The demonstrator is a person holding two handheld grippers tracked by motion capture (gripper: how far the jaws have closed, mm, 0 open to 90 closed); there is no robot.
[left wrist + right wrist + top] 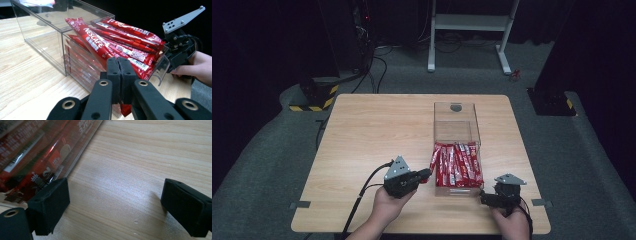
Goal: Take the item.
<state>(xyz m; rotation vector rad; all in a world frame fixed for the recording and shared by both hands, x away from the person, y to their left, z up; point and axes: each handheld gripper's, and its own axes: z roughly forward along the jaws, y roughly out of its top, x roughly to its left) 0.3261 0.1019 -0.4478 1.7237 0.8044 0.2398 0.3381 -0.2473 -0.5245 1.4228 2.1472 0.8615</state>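
Dim lab space, grey carpet (592, 165), hazard-striped stand base (314, 97), trailing cables (377, 67) (dark surroundings)

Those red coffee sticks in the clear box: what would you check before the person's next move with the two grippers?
1. Left gripper has a grip on one red stick: ok, its jaws are shut on the stick's lower end.
2. Held stick free of the others: cannot tell, it lies against the pile.
3. Right gripper ready: ok, jaws wide open just above the table.
4. Right gripper steadying the clear box: cannot tell, one jaw is at the box's wall, contact unclear.
5. Box stands flat on the table: ok.
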